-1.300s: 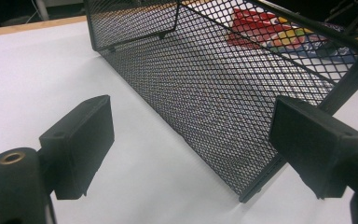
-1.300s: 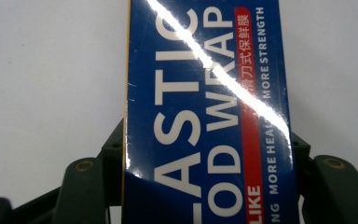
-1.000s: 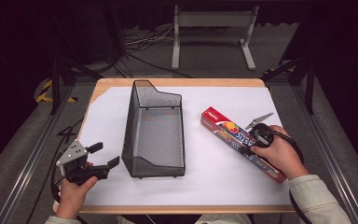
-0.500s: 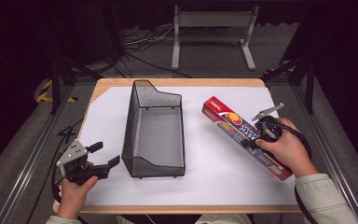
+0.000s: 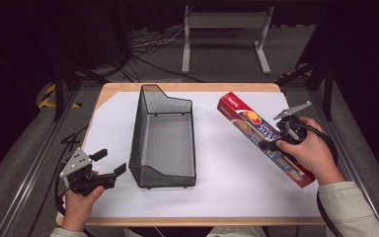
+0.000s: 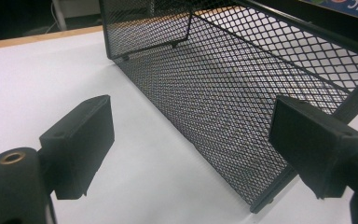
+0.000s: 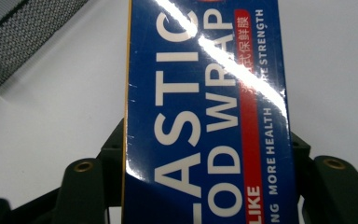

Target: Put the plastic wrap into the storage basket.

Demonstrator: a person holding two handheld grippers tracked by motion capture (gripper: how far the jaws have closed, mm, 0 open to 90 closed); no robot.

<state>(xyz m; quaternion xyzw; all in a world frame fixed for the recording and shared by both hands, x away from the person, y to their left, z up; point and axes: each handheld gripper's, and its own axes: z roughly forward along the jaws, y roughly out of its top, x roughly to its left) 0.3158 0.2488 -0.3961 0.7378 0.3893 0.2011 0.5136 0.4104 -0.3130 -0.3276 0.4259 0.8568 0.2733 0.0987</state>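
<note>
A long red and blue plastic wrap box [image 5: 249, 123] hangs slanted above the right side of the table, with my right gripper [image 5: 276, 143] shut around its middle. In the right gripper view the box [image 7: 205, 93] runs up between the two jaws of the right gripper [image 7: 208, 154], which press on its sides. A black wire mesh basket [image 5: 165, 138] stands empty mid-table. My left gripper [image 5: 109, 165] rests at the front left, open, aimed at the basket's near corner. In the left gripper view the left gripper [image 6: 196, 144] is wide apart, and the basket [image 6: 242, 70] lies beyond.
A white sheet [image 5: 227, 187] covers the wooden table [image 5: 187, 86]. A metal stand [image 5: 224, 19] and cables lie on the floor behind the table. Grey rails [image 5: 29, 168] run along both sides.
The right gripper has risen with the plastic wrap box, which is now off the sheet and sits higher in the picture. The left hand has stayed put.
</note>
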